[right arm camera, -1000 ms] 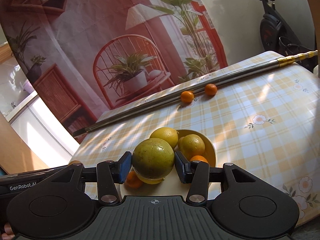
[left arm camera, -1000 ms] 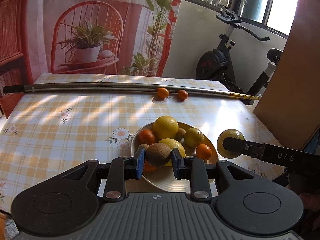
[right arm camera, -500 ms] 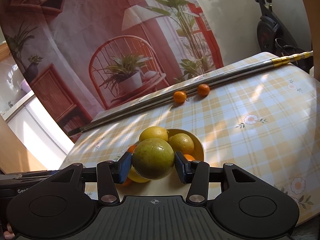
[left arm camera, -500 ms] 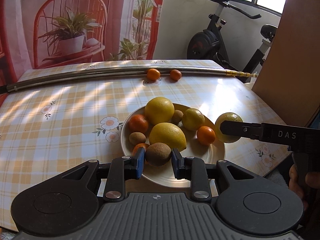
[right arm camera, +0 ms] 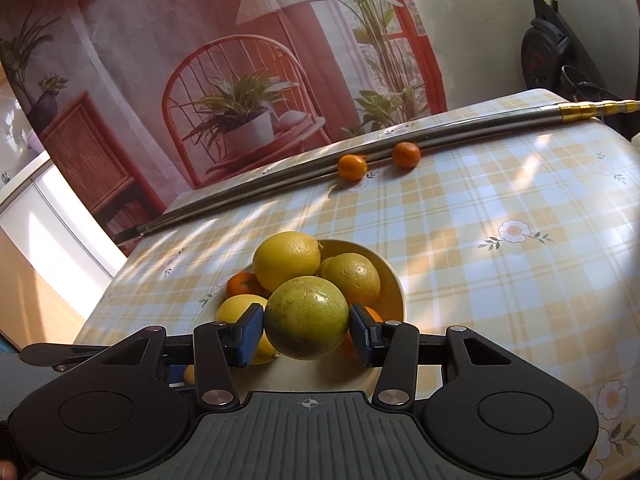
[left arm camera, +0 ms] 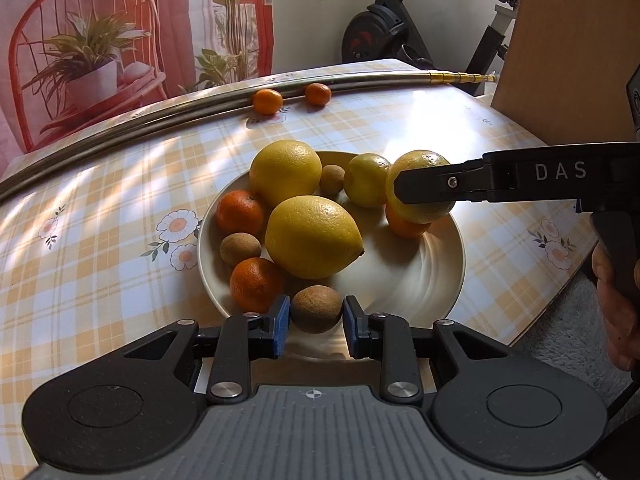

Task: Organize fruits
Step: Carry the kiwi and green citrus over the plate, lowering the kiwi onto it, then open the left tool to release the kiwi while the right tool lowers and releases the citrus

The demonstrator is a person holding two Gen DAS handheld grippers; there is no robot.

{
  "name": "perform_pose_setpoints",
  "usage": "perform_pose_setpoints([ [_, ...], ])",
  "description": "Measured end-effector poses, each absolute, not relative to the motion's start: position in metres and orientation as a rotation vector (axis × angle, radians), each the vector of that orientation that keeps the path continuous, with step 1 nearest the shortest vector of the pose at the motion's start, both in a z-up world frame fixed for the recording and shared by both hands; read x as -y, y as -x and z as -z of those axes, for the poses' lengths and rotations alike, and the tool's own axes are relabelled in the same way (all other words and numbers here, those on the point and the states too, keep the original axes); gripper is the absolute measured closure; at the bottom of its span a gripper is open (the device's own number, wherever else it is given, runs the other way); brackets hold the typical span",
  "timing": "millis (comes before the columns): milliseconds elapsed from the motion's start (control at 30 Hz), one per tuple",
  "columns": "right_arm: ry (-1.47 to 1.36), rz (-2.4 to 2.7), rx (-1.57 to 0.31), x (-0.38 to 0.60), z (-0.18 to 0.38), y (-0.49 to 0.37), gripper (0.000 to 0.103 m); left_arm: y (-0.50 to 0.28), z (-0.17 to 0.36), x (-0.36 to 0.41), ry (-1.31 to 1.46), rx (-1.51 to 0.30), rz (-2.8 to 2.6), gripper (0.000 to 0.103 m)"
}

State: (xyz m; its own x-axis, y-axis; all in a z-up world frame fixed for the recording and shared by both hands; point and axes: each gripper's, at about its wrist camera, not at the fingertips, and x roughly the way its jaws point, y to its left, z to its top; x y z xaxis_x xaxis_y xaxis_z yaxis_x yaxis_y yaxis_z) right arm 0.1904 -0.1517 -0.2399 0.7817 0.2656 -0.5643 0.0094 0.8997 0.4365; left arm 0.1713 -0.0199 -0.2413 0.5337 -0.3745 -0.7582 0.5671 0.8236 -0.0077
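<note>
Left gripper [left arm camera: 316,322]: blue pads clamped on a small brown kiwi-like fruit [left arm camera: 316,309], held over the near rim of the cream plate [left arm camera: 436,280]. Right gripper [right arm camera: 307,330]: pads clamped on a large green-yellow citrus [right arm camera: 307,322], held above the plate's right side; in the left wrist view that citrus sits just over a small orange at the plate's edge. Whether either held fruit touches the plate: can't tell. Plate contents, left wrist view: two big yellow lemons [left arm camera: 312,236] at centre, touching; a smaller yellow-green citrus [left arm camera: 366,184] behind; two mandarins [left arm camera: 256,284] on the left side w/ a brown fruit between them; another brown fruit near the back. Two loose mandarins [left arm camera: 268,101] lie on the checked tablecloth [left arm camera: 100,240], well apart from the plate, beside a long metal rod [left arm camera: 160,114] along the far table edge. A hand [left arm camera: 616,312] shows at right, on the right gripper's handle. Exercise bike [left arm camera: 384,36] behind the table.
</note>
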Motion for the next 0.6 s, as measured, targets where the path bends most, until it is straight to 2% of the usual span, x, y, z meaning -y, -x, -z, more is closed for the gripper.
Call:
perform_pose_setpoints([
  [600, -0.455, -0.148, -0.684, 0.1541, 0.2462, -0.1912, 0.060, -0.1792, 0.2482, 0.0196, -0.235, -0.863, 0.514, 0.073],
])
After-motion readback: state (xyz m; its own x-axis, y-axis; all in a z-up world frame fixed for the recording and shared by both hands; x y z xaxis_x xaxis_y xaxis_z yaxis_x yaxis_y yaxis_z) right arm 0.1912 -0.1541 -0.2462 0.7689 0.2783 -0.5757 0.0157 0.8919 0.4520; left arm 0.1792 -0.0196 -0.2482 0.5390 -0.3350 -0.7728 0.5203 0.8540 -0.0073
